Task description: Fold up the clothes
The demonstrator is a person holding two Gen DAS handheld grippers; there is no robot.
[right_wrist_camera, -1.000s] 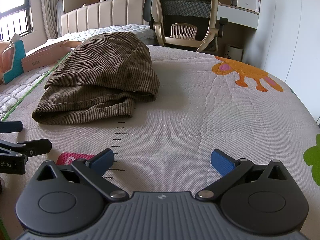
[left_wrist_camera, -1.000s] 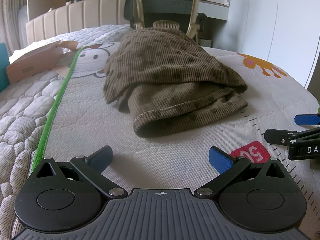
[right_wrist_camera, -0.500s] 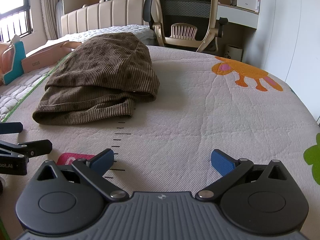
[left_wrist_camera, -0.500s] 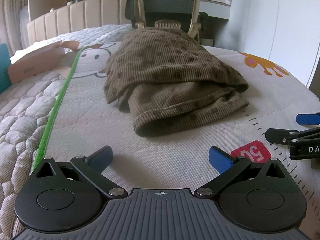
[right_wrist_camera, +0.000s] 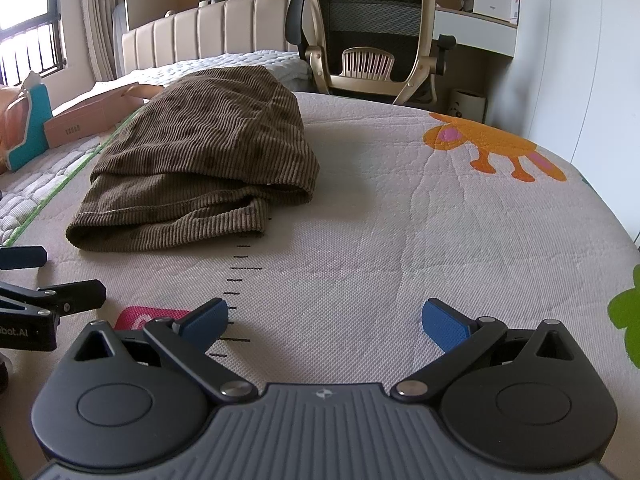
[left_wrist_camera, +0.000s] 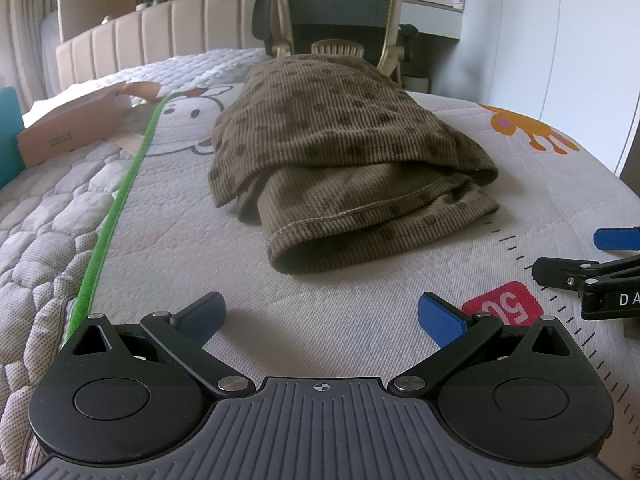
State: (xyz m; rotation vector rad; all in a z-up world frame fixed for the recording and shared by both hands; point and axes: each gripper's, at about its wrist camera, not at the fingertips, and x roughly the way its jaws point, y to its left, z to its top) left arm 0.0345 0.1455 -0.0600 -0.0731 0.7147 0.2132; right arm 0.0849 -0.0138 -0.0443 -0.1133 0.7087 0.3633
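A brown ribbed garment with dark dots [left_wrist_camera: 340,152] lies folded in layers on the bed, its hemmed edge facing me. In the right wrist view the same garment [right_wrist_camera: 200,172] sits ahead and to the left. My left gripper [left_wrist_camera: 320,316] is open, low over the mat a short way in front of the garment, nothing between its blue pads. My right gripper [right_wrist_camera: 326,320] is open too, over bare mat to the right of the garment. Each gripper shows at the edge of the other's view: the right gripper [left_wrist_camera: 600,264], the left gripper [right_wrist_camera: 32,280].
A printed play mat [right_wrist_camera: 400,220] with a ruler scale, a red "50" label [left_wrist_camera: 504,304] and an orange animal covers the bed. A green strap [left_wrist_camera: 116,212] runs along its left edge. A cardboard box [left_wrist_camera: 68,132] lies far left. An office chair [right_wrist_camera: 372,40] stands behind the bed.
The left wrist view has shifted slightly, with the garment sitting a little lower and nearer. The right gripper has barely moved. Both stay open.
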